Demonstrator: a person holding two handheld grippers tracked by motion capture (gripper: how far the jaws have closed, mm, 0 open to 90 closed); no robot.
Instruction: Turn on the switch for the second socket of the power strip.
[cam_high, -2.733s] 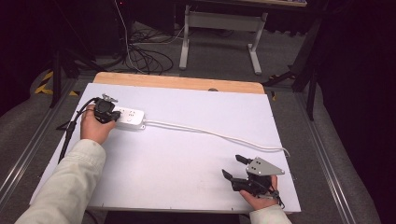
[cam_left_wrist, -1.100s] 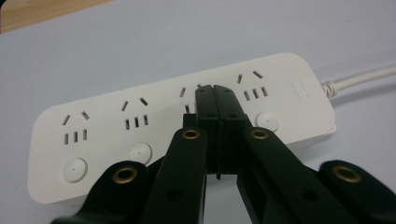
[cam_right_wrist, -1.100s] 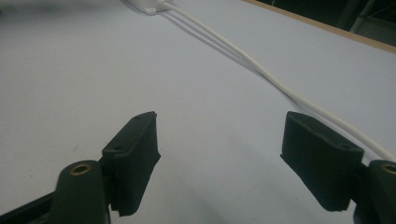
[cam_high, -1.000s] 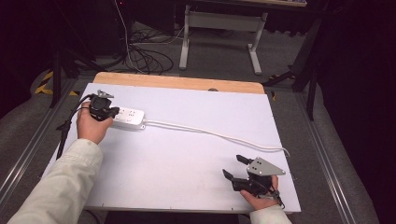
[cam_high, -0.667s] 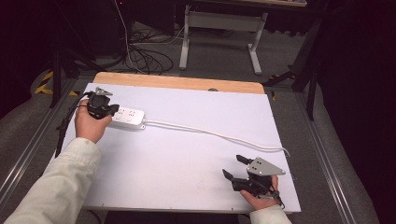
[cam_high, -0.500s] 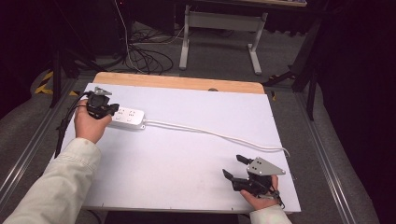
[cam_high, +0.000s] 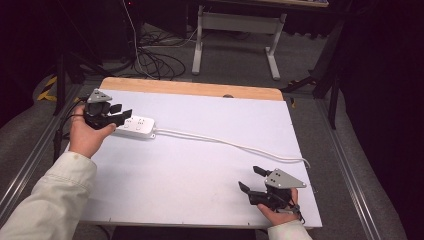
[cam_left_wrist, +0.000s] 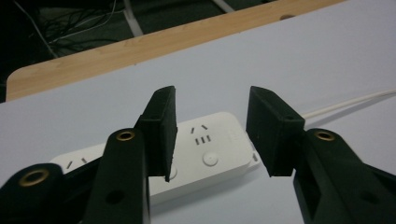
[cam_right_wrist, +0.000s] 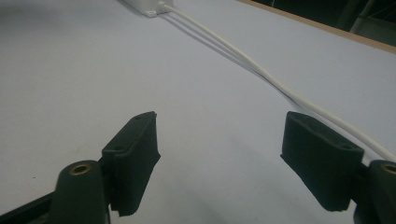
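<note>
A white power strip (cam_high: 136, 126) lies at the far left of the white table (cam_high: 200, 165); its white cable (cam_high: 235, 144) runs right to the table's right edge. My left gripper (cam_high: 121, 111) hovers just over the strip's left end, open with nothing between its fingers. In the left gripper view the power strip (cam_left_wrist: 205, 154) with its sockets and round button shows between and below the spread jaws of the left gripper (cam_left_wrist: 212, 133). My right gripper (cam_high: 251, 179) rests open near the front right corner, empty; in the right gripper view the cable (cam_right_wrist: 261, 70) passes ahead of the right gripper (cam_right_wrist: 233, 154).
A wooden strip (cam_high: 190, 89) edges the table's far side. Beyond it stand a metal frame's legs (cam_high: 235, 35) and tangled dark cables (cam_high: 150, 55) on the floor. Metal rails (cam_high: 350, 170) run along both sides of the table.
My left gripper has drawn back slightly to the left along the power strip, lifting a little. The right gripper has stayed put.
</note>
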